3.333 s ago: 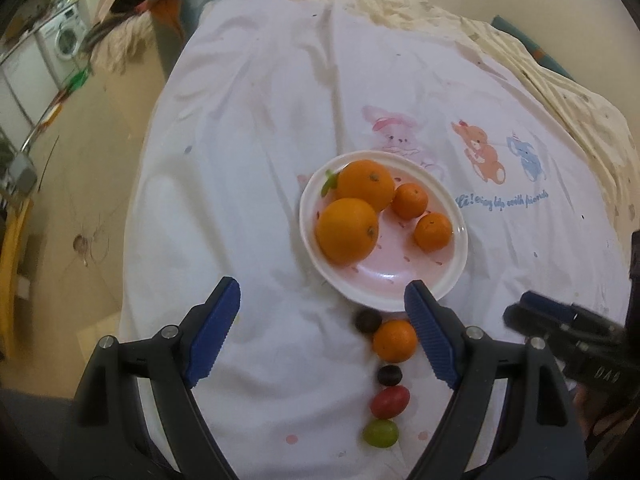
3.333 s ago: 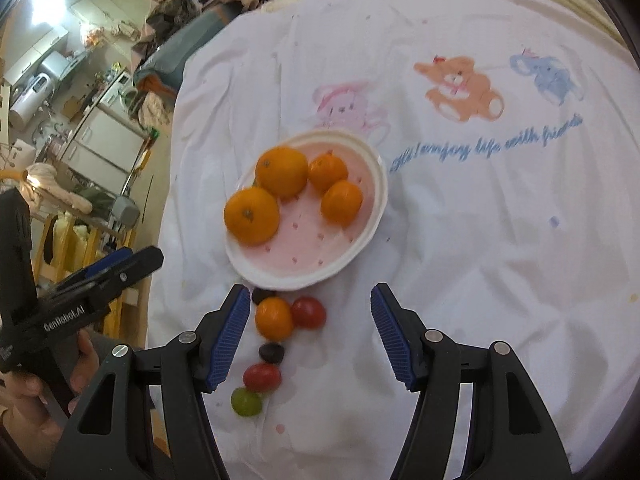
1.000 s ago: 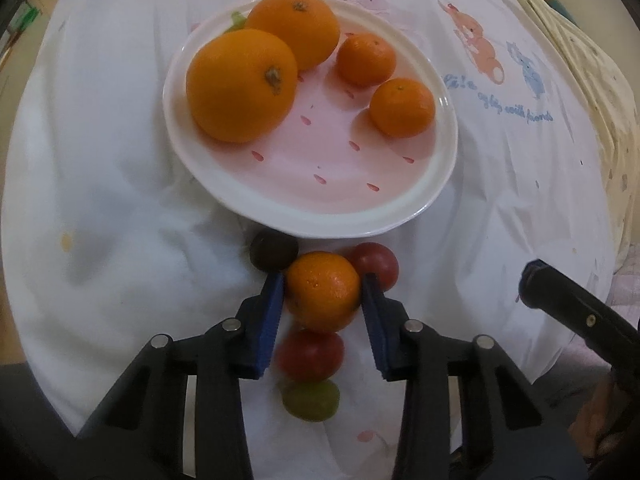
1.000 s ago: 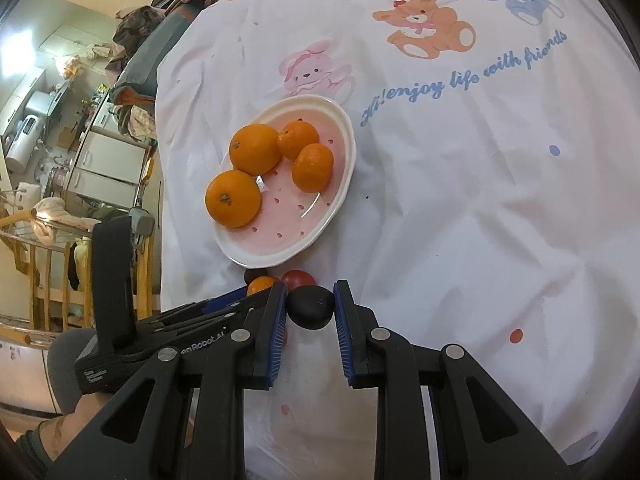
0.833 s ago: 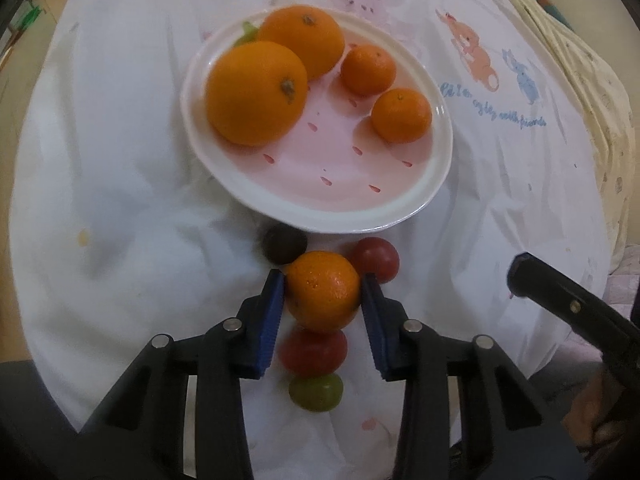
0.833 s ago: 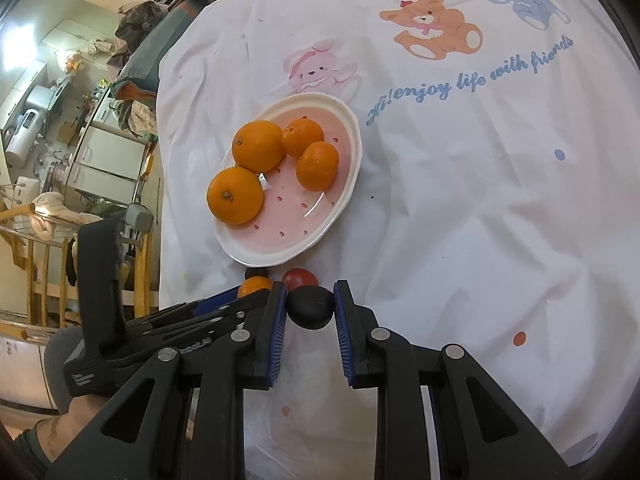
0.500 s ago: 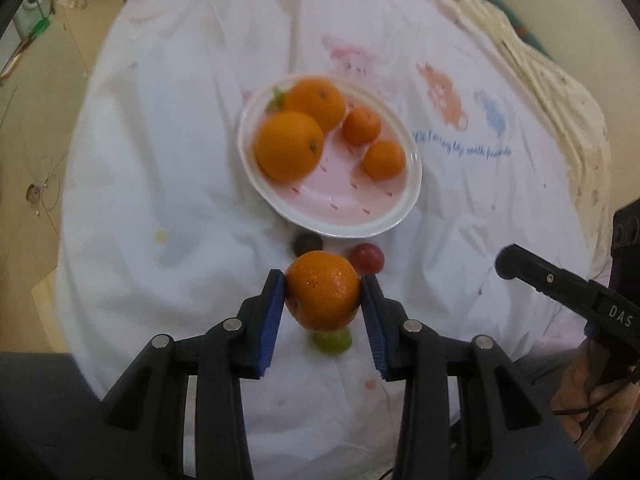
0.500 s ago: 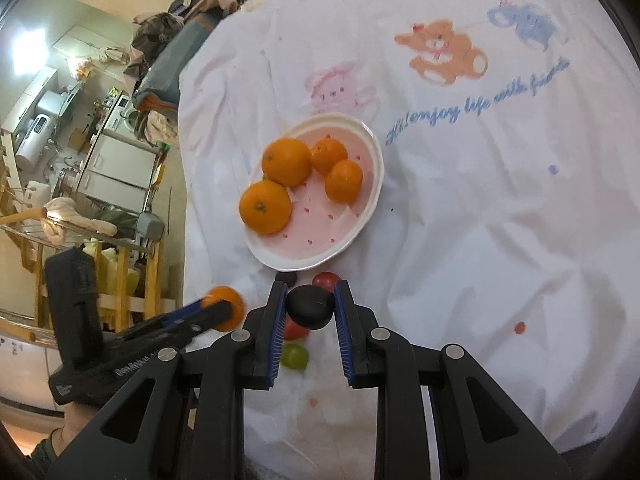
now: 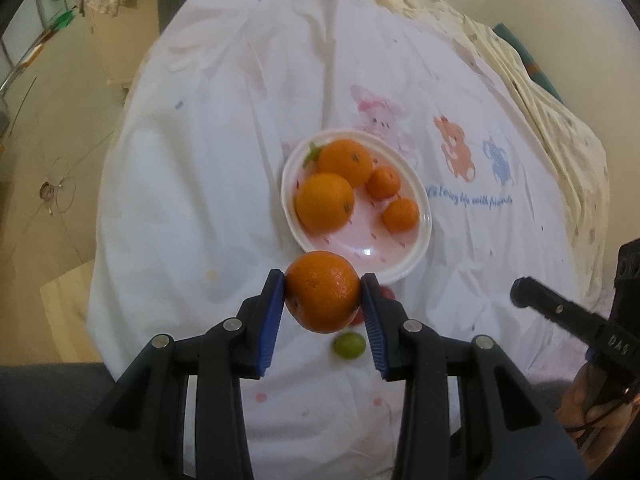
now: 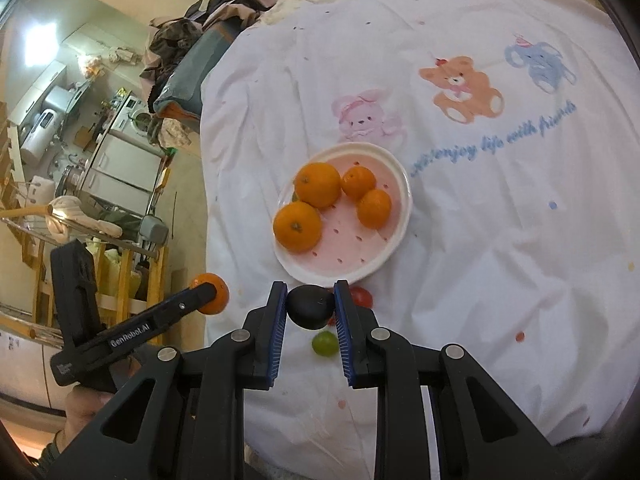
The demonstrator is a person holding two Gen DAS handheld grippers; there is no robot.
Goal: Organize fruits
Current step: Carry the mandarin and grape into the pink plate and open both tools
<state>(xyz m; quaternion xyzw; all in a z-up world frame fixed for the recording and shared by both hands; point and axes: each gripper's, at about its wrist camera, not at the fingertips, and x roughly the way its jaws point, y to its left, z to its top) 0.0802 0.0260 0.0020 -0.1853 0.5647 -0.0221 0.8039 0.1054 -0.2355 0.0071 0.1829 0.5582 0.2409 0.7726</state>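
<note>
My left gripper (image 9: 323, 292) is shut on a small orange (image 9: 322, 291) and holds it in the air above the cloth, near the front of the pink plate (image 9: 408, 256). The same orange shows in the right wrist view (image 10: 211, 288). My right gripper (image 10: 311, 307) is shut on a dark purple fruit (image 10: 311, 306), also lifted. The plate (image 10: 402, 184) holds two large oranges (image 10: 317, 184) and two small ones (image 10: 374, 208). A red tomato (image 10: 362, 297) and a green one (image 10: 324, 343) lie on the cloth below the plate.
The white cartoon-print cloth (image 10: 500, 216) covers a round table. Its left edge drops to the floor (image 9: 52, 184). A cluttered kitchen area (image 10: 80, 128) and a wooden rack (image 10: 120, 276) stand at the left. A beige quilt (image 9: 560, 128) lies beyond the far right edge.
Both grippers closed on their fruits on the cloth, then rose and pulled back with them. The plate now looks smaller and farther off.
</note>
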